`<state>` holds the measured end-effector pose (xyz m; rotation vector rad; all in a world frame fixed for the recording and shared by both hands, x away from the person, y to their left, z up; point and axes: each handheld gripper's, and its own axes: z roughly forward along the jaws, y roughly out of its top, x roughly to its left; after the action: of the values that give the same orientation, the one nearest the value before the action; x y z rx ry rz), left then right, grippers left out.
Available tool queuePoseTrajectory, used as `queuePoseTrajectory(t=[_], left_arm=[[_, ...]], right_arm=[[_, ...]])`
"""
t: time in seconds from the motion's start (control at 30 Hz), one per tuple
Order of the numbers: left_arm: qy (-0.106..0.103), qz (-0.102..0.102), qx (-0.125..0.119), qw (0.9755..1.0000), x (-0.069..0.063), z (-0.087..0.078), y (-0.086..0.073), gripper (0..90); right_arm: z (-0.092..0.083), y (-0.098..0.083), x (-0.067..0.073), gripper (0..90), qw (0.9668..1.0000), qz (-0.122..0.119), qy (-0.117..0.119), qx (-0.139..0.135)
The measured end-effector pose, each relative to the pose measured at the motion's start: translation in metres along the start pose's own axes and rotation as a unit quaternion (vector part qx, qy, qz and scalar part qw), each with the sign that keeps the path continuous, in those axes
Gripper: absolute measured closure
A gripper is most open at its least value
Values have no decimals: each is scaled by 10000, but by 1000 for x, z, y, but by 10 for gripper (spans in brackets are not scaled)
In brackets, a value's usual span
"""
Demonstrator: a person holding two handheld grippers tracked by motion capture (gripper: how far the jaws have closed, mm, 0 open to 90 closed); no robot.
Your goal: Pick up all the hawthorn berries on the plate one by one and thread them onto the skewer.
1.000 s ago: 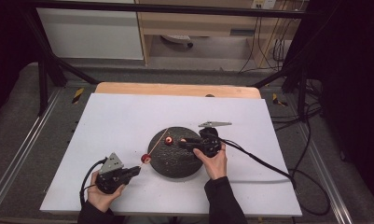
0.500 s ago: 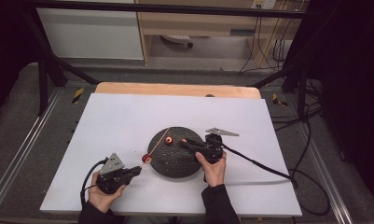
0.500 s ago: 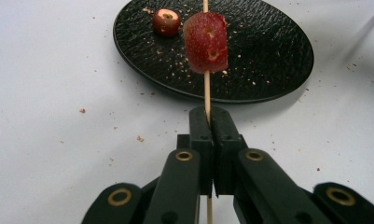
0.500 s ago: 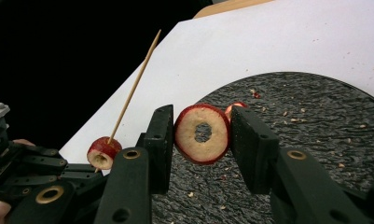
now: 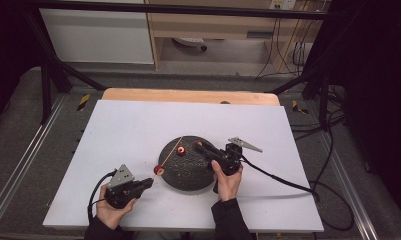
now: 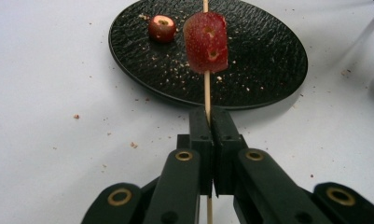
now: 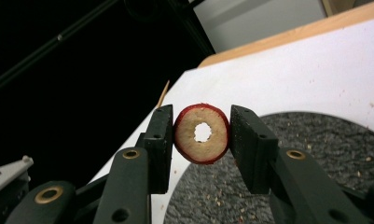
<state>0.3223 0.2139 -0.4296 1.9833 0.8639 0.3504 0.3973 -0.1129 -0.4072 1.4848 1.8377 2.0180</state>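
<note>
Red ring (image 7: 202,133) sits squeezed in the right jaws; the left jaws pinch the stick (image 6: 206,91). Line the hole up with the stick's tip, then slide slowly.

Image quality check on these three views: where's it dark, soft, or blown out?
High view: white table sheet evenly lit, surroundings fall to near black, black plate loses texture. Left gripper view: skewer and red slice sharp, left tool body slightly soft at the bottom edge. Right gripper view: cored slice crisp in the right tool, upper left crushed black, sheet bright but not clipped.
</note>
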Motion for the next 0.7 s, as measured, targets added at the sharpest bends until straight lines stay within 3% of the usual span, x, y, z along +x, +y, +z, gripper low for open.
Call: queuePoseTrajectory(t=[0.33,0.7], left_arm=[[-41,17,-85,10000,-7,2,1,884],[-108,-3,-183,9998,-14,5,2,883]], right_arm=[[-2,8,2,614,9990,121,109,-412],[-1,16,1,614,9947,258,293,-955]])
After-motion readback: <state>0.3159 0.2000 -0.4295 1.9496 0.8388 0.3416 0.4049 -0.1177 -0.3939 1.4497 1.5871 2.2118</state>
